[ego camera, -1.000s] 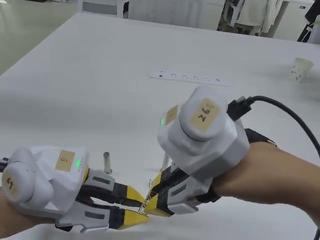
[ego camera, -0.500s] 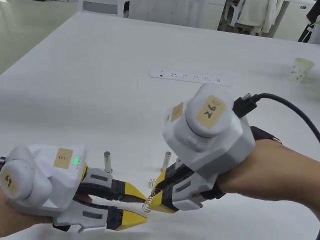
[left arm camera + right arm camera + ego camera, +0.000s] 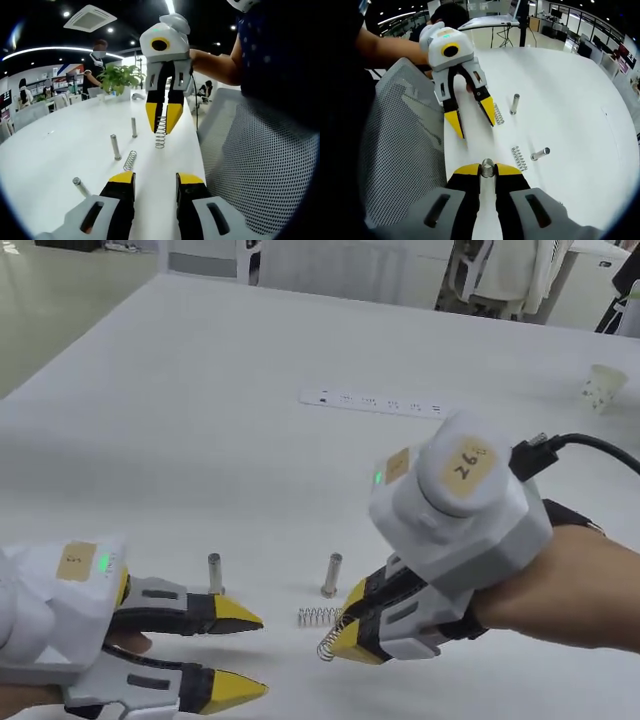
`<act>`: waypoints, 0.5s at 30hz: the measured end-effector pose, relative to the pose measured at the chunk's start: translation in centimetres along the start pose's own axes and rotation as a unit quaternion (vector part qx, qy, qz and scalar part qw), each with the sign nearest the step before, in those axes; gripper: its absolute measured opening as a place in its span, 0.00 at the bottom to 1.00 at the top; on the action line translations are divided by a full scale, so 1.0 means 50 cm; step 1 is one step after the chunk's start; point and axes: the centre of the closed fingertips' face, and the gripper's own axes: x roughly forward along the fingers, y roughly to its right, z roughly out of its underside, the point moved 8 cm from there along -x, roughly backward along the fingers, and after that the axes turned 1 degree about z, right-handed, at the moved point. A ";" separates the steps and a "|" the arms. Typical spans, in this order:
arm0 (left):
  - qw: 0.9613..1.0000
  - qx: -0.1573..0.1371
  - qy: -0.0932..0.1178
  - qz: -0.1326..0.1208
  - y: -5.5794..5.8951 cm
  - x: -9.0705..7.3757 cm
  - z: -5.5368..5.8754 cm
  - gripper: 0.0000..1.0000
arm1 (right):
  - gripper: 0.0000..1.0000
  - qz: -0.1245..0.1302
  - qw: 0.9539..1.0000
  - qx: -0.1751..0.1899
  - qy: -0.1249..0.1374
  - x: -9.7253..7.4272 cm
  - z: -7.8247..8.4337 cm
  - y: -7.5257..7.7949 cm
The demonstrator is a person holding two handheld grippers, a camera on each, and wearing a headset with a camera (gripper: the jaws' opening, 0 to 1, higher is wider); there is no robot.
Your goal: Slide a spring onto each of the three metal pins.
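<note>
My right gripper (image 3: pixel 340 638) is shut on a small steel spring (image 3: pixel 327 645), which pokes out past its yellow tips just above the white table (image 3: pixel 200 440). The same spring (image 3: pixel 488 169) sits end-on between the jaws in the right gripper view. My left gripper (image 3: pixel 250 652) stands open and empty a short way to the left, facing it. Two upright metal pins (image 3: pixel 214 572) (image 3: pixel 333 573) stand behind the tips. A loose spring (image 3: pixel 318 616) lies by the right pin. A third pin (image 3: pixel 80 186) stands nearer in the left gripper view. Another loose spring (image 3: pixel 498 113) lies by the left gripper (image 3: pixel 472 117).
A white power strip (image 3: pixel 372 401) lies farther back on the table and a paper cup (image 3: pixel 604 385) stands at the far right. A cable (image 3: pixel 590 445) trails from my right gripper. A grey mesh chair (image 3: pixel 250 150) stands at the table's near edge.
The grippers, which met tip to tip at the spring, have drawn apart. The left one pulled back left and opened wider; the right one moved right with the spring.
</note>
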 end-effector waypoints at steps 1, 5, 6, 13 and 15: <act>1.000 -0.006 0.002 -0.008 0.001 -0.007 0.004 0.27 | 0.08 0.002 1.000 0.002 0.001 -0.003 0.002 0.002; 0.999 -0.018 0.008 -0.031 0.002 -0.028 0.012 0.30 | 0.08 0.008 1.000 0.007 0.003 -0.014 0.010 0.007; 0.999 -0.021 0.010 -0.039 0.003 -0.036 0.013 0.30 | 0.08 0.010 1.000 0.009 0.003 -0.017 0.012 0.008; 0.996 -0.034 0.021 -0.081 -0.001 -0.068 0.020 0.35 | 0.08 0.020 1.000 0.018 0.002 -0.035 0.027 0.018; 0.995 -0.036 0.024 -0.092 -0.003 -0.075 0.022 0.38 | 0.08 0.024 1.000 0.020 0.001 -0.040 0.031 0.021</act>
